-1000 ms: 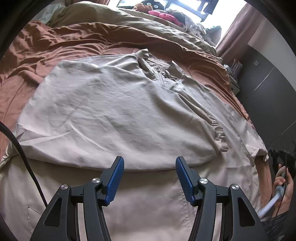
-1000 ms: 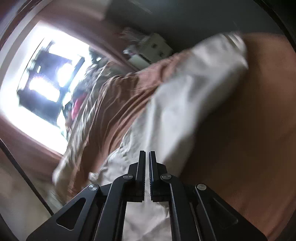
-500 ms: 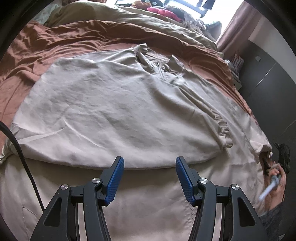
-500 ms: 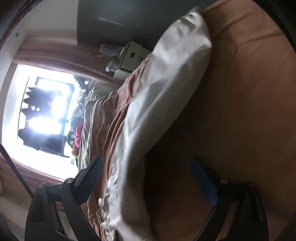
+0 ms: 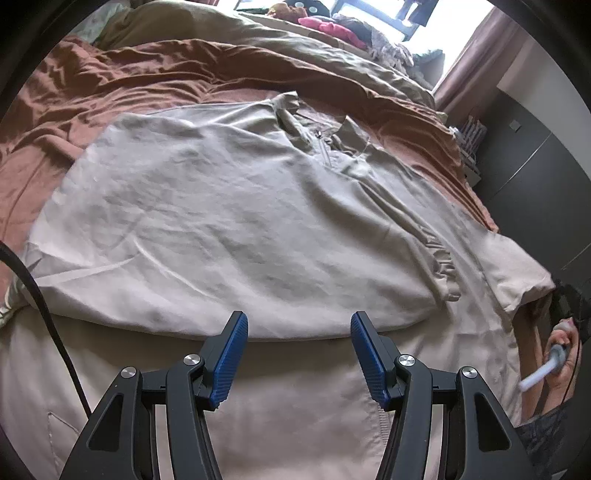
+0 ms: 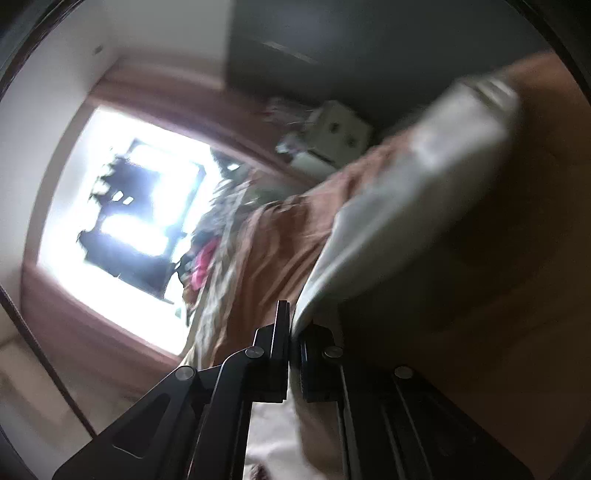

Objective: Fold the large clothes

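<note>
A large beige jacket [image 5: 229, 221] with a zip collar lies spread on the bed, its left half folded over the middle. My left gripper [image 5: 299, 332] is open and empty, hovering just above the fold's near edge. In the blurred right wrist view, my right gripper [image 6: 293, 325] is shut on the jacket's sleeve [image 6: 406, 206], which rises from the jaws up to the right. The hand holding the right gripper [image 5: 561, 358] shows at the right edge of the left wrist view.
The bed has a rumpled brown sheet [image 5: 122, 85] and an olive duvet [image 5: 332, 48] behind the jacket. A clothes pile [image 5: 332, 26] lies under the bright window. Dark cabinets [image 5: 532, 155] stand to the right. A black cable [image 5: 44, 306] hangs at left.
The right gripper was shut, opened wide around the sleeve half a second ago, and is now shut on it. The left gripper stayed open and drifted slightly.
</note>
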{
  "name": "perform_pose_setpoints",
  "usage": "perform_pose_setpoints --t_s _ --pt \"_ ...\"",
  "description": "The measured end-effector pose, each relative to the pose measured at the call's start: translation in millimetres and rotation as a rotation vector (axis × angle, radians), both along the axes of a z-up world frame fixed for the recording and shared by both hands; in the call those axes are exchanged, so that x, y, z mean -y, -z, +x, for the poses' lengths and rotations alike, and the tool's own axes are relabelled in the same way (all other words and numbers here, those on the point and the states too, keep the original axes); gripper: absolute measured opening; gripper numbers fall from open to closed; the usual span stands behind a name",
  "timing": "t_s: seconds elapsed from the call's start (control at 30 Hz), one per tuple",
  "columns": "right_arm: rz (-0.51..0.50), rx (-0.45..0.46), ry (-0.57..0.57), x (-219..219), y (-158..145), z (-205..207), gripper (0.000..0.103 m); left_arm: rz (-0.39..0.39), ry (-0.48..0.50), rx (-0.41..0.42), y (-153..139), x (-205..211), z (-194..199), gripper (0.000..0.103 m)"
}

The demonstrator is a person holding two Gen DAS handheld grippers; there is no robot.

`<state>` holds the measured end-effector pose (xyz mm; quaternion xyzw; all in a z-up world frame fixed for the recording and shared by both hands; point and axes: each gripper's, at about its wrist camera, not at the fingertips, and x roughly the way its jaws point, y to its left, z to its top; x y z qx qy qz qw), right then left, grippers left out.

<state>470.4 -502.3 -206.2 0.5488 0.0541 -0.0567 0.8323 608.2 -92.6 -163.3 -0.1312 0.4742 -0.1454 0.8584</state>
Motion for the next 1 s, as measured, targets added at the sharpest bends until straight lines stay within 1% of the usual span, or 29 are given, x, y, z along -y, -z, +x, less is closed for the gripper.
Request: perform_pose_setpoints --t_s 0.07,0.17,0.27,0.33,0.4,0.43,0.6,0.67,0.7,0.73,0.77,0.83,0.87,0.9,1.0 --pt "-0.053 0.019 -0.038 -17.0 -20.7 -2.1 0.001 -0.014 -0.003 0.0 -2.0 -3.0 0.1 0.06" --pt "-0.115 0.049 -0.114 -44.9 -42.4 -0.5 0.001 -0.032 -0.02 0.008 -6.4 -9.6 -0.1 0.06" --pt "-0.162 0.053 -0.193 -69.2 -50.1 7.5 0.001 -0.049 -0.038 0.014 -10.3 -15.8 -1.2 0.06" --pt "-0.19 0.018 -0.239 -76.5 -47.2 15.3 0.001 -0.058 -0.045 0.017 -12.8 -18.1 -2.0 0.06" --pt "-0.213 -0.017 -0.298 -93.6 -46.4 21.3 0.001 -0.063 -0.044 0.02 -15.3 -18.7 -2.3 0.06" --pt "-0.22 -0.03 -0.325 -96.8 -45.9 18.7 0.001 -0.068 -0.039 0.021 -16.8 -18.1 -2.1 0.06" --pt "-0.292 -0.116 -0.486 -133.7 -43.4 43.3 0.001 -0.08 -0.028 0.038 -24.9 -20.0 -5.1 0.06" --pt "-0.322 -0.15 -0.541 -124.1 -53.5 57.4 0.001 -0.088 -0.032 0.036 -25.5 -22.0 -5.4 0.06" --pt "-0.339 -0.174 -0.57 -130.2 -56.2 73.5 0.001 -0.09 -0.034 0.034 -25.1 -22.5 -5.1 0.06" --pt "-0.361 -0.213 -0.605 -138.5 -53.1 77.9 0.001 -0.093 -0.037 0.033 -24.9 -23.4 -4.8 0.06" --pt "-0.37 -0.248 -0.62 -117.4 -56.3 110.7 0.001 -0.098 -0.041 0.03 -24.8 -24.2 -4.6 0.06" --pt "-0.365 -0.343 -0.645 -114.7 -52.3 129.0 0.001 -0.106 -0.037 0.027 -25.0 -23.7 -4.5 0.06" --pt "-0.348 -0.373 -0.646 -108.5 -47.4 144.7 0.001 -0.106 -0.035 0.027 -25.2 -23.0 -4.7 0.06" --pt "-0.324 -0.398 -0.647 -106.5 -43.6 146.4 0.001 -0.105 -0.033 0.028 -25.6 -22.1 -5.1 0.06" --pt "-0.217 -0.418 -0.659 -95.6 -34.1 147.4 0.003 -0.11 -0.023 0.03 -26.7 -20.5 -5.2 0.06"
